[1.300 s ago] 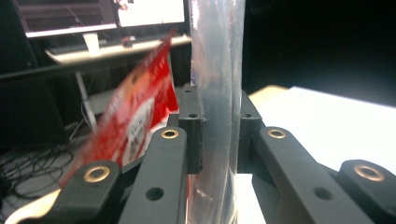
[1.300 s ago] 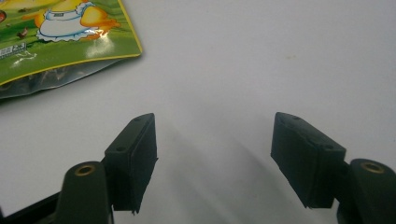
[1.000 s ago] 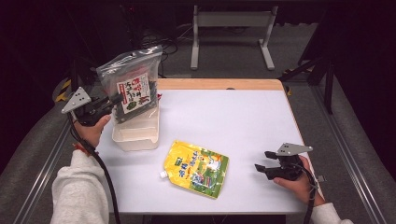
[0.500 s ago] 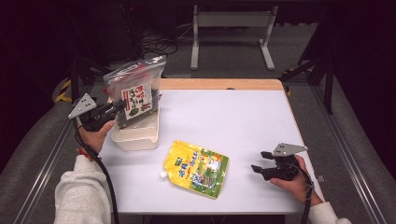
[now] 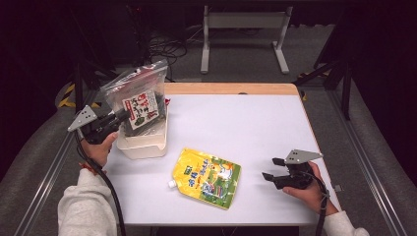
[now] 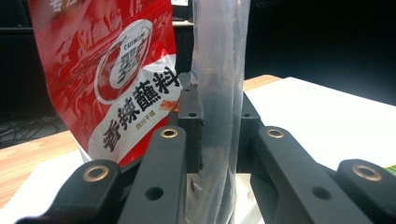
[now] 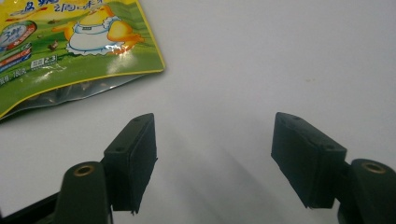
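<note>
While the left gripper [image 5: 119,118] clamps the edge of a clear bag [image 5: 139,101] and holds it upright over the white tub [image 5: 147,145] at the left of the table [image 5: 255,128], the packing job looks roughly half done. In the left gripper view the jaws are pinched narrow on the bag's [image 6: 219,84] transparent film, with a red packet [image 6: 116,70] standing just beside it on the left. From above, the bag's lower end appears to sit inside the tub, though whether it touches the bottom cannot be told. The bag is not released yet; setting it down and letting go seems the step in hand.

Near the table's middle, a yellow pouch [image 5: 207,177] lies flat, apart from the tub and untouched. The right gripper [image 5: 270,169] rests at the near right, its jaws wide and empty over bare tabletop, the pouch [image 7: 70,42] lying just beyond its left jaw. That pouch is likely what is left to pick up and place.
</note>
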Available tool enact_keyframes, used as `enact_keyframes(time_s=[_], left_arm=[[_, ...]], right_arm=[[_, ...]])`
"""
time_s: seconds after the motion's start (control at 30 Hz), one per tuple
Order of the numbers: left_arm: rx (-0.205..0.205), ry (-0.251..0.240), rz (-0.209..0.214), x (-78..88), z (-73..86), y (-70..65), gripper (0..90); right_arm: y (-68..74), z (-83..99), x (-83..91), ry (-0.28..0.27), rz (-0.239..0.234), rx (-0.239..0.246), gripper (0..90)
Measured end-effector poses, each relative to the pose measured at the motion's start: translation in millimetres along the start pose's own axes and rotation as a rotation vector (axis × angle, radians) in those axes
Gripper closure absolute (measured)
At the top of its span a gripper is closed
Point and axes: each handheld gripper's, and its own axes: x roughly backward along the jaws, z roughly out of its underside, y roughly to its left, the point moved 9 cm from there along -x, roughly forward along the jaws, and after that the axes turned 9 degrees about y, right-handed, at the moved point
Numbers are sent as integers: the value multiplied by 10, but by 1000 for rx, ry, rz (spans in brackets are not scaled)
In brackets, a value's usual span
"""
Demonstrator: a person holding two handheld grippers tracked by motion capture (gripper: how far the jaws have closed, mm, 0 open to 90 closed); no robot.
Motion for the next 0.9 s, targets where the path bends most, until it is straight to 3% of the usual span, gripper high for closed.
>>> enact_keyframes(time_s=[0.1, 0.27, 0.33, 0.4, 0.73, 0.9], left_arm=[[-16, 7, -10, 1, 2, -7, 791], [-2, 10, -25, 6, 2, -13, 781], [6, 12, -50, 15, -5, -6, 763], [2, 18, -41, 20, -5, -30, 751], [-15, 31, -109, 135, -93, -103, 656], [-10, 45, -172, 221, -88, -103, 589]], right_arm=[[3, -14, 2, -3, -2, 2, 312], [11, -20, -3, 1, -3, 12, 312], [11, -19, -6, 1, -4, 14, 312], [12, -15, -14, 7, -2, 18, 312], [29, -61, -24, 5, -6, 29, 315], [47, -112, -46, 4, -7, 41, 318]])
